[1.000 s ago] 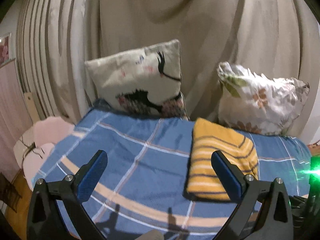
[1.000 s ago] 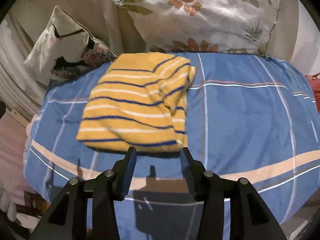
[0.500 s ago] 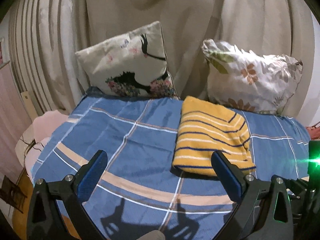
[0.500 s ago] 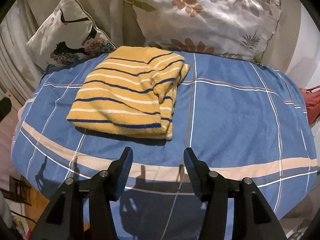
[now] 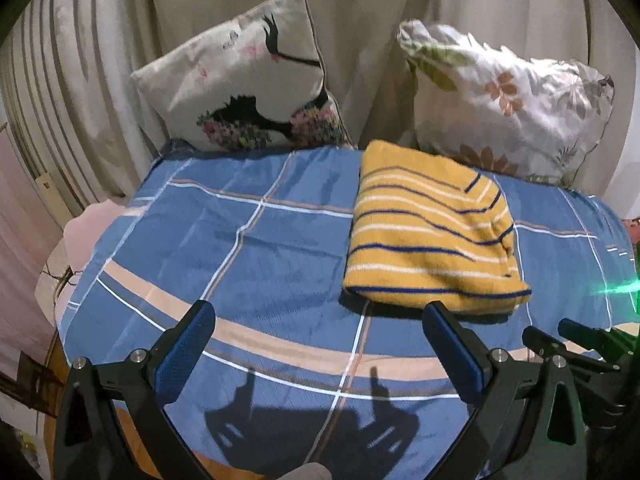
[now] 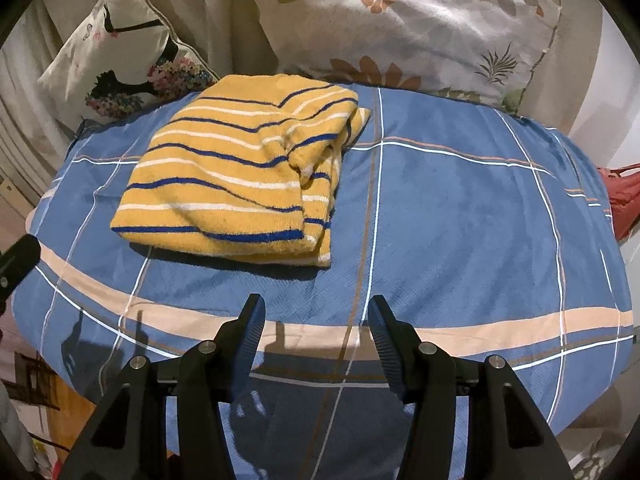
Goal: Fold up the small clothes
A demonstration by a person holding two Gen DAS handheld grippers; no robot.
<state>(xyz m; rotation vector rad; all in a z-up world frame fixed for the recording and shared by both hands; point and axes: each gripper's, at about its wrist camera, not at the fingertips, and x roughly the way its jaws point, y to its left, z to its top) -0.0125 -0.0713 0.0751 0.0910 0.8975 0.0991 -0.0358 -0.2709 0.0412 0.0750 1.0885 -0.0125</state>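
- Folded yellow striped garment (image 6: 236, 176) lies flat on the blue checked blanket (image 6: 460, 216), ahead of both tongs and touched by neither.
- Right gripper (image 6: 316, 316): jaws stand apart with nothing between them, only blanket beneath; the garment sits ahead and to its left, its near edge a little beyond the fingertips.
- Left gripper (image 5: 320, 320): jaws spread wide and empty; the garment (image 5: 432, 232) lies ahead and to its right, the near folded edge just past the right finger (image 5: 452, 344).
- Beyond the garment, two pillows lean on a beige curtain (image 5: 380, 40): a bird-print pillow (image 5: 248, 76) ahead-left of the left gripper, a leaf-print pillow (image 6: 400, 24) straight ahead of the right one.
- Tong shadows fall on the blanket just in front of each pair of fingers.
- Part of the right gripper shows at the right edge of the left wrist view.
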